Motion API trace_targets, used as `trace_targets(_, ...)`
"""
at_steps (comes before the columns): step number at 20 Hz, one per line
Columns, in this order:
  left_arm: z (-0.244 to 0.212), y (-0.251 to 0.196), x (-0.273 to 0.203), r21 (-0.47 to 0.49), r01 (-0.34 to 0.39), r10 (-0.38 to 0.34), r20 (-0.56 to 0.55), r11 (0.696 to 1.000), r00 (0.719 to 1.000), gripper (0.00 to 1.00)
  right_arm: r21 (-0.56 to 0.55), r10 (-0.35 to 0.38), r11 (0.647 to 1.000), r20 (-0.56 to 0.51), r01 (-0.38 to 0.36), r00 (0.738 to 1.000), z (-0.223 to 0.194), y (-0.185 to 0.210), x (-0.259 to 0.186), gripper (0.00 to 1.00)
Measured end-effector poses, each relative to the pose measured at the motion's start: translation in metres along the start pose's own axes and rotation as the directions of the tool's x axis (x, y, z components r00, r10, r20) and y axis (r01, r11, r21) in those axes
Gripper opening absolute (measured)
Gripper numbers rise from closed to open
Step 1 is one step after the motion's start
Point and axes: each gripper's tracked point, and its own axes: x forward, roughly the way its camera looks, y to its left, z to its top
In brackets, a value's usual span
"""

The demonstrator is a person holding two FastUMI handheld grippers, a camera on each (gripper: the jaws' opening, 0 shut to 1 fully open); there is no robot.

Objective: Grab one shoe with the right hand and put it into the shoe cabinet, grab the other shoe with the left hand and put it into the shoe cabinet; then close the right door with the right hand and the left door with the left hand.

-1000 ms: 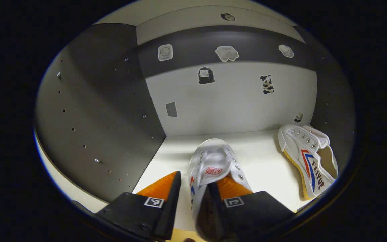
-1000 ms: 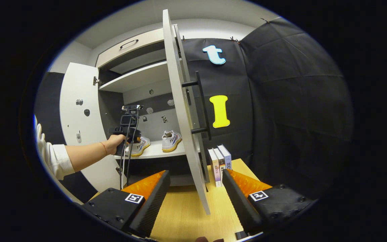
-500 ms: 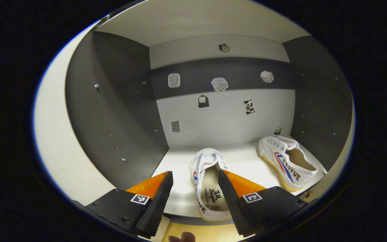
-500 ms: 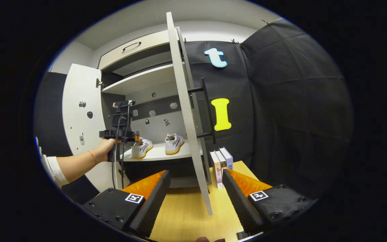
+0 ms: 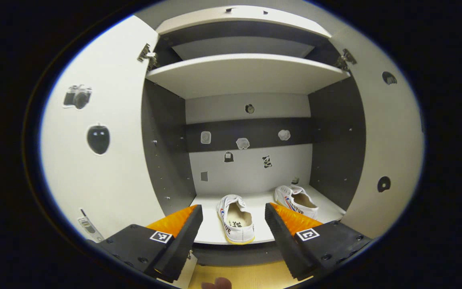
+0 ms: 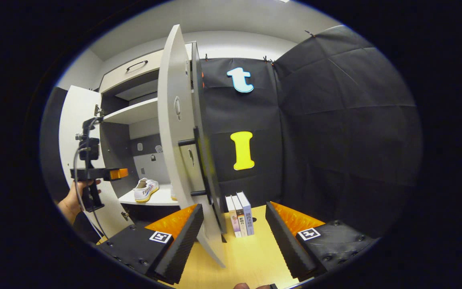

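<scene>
Left gripper view: left gripper (image 5: 231, 224) with jaws wide, holding nothing, facing the open shoe cabinet (image 5: 167, 132). Wooden tabletop (image 5: 251, 277) lies below the jaws. On the cabinet's lower shelf (image 5: 263, 204), beyond the jaws, one white shoe (image 5: 234, 218) sits between the two fingers in line of sight, heel toward the camera; the other shoe (image 5: 296, 200) lies past the right finger, apart from the first. Left door (image 5: 94, 160) and right door (image 5: 383, 148) both stand open.

Right gripper view: right gripper (image 6: 233, 228) with jaws wide, empty, over the tabletop (image 6: 247, 257). Right door's edge stands just beyond the jaws; three books (image 6: 240, 214) stand upright behind it against the black cloth wall (image 6: 335, 120). A hand (image 6: 72, 198) holds the left gripper left of the jaws.
</scene>
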Motion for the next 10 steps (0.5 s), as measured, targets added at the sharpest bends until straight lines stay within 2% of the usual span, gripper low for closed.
trace_targets(7,0.01,0.006,-0.084,-0.061,0.032,-0.029,0.041,0.998,0.999,0.97,0.022,-0.019,1.0,0.024,0.019,1.0,0.042,-0.028,0.056,0.98)
trace_targets(10,0.008,0.012,-0.107,-0.066,0.037,-0.034,0.048,0.997,0.998,0.97,0.008,-0.013,1.0,0.013,0.013,1.0,0.045,-0.029,0.077,0.98)
